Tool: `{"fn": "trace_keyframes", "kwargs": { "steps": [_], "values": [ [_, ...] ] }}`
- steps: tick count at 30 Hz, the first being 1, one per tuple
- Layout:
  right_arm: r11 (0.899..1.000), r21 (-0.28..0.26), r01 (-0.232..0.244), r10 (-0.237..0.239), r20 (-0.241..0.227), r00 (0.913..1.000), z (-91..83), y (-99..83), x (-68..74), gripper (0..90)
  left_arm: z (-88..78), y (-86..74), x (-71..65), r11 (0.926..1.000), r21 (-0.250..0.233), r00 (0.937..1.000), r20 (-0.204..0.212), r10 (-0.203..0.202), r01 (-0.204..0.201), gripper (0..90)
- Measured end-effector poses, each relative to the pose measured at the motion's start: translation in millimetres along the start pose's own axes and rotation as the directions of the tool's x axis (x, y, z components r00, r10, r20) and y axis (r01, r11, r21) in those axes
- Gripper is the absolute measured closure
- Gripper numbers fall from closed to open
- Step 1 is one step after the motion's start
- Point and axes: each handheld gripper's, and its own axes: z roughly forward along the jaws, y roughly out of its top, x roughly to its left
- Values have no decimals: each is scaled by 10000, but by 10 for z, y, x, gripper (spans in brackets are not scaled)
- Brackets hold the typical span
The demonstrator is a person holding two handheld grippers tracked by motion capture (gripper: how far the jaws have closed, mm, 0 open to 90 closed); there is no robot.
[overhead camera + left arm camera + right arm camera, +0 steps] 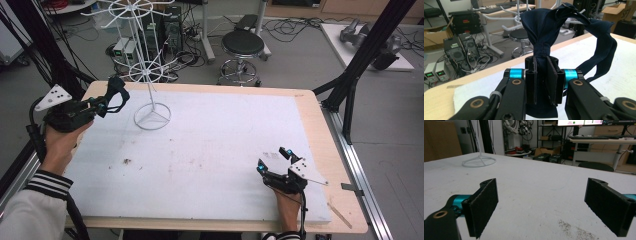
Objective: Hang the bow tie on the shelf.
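In the high view, the left gripper [102, 106] holds a dark cloth [118, 91] above the table's [210, 150] left far corner, near the white rack [148, 65]. In the left gripper view, its jaws pinch the cloth [544, 37]. In the right gripper view, the right gripper [541, 202] has its jaws spread wide over the table.

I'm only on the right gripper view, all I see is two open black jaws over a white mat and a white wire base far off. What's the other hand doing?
Observer: The left gripper is shut on a dark blue cloth loop, held above the table's far left corner.
Operator: Is it near that wire base?
Observer: Yes. The base belongs to a tall white wire rack, and the loop hangs just left of its pole, apart from it.
Operator: How is the cloth gripped?
Observer: A bunched section is pinched between the pads; the rest arcs up and right, and a short end hangs below the jaws.
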Motion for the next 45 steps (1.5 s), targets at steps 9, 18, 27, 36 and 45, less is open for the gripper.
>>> {"fn": "trace_keyframes", "kwargs": {
  "steps": [9,18,27,36,45],
  "values": [
    [10000,-5,-6,6,4,10000,1,0,0,108,161,41,-6,10000,0,10000,21,-50,50,786],
    [10000,2,-6,6,-8,10000,0,0,-1,108,299,40,-31,9999,112,9999,-152,-19,21,786],
    [10000,7,-7,7,-30,10000,0,0,-2,108,409,-8,-31,9997,213,9992,-395,-62,71,784],
    [10000,11,-15,15,-30,10000,0,1,-2,108,467,-29,-53,9992,394,9992,-397,-21,37,784],
    [10000,11,-16,16,-31,10000,-1,1,-2,108,494,-36,-66,9989,468,9992,-387,-49,67,777]
  ]
}}
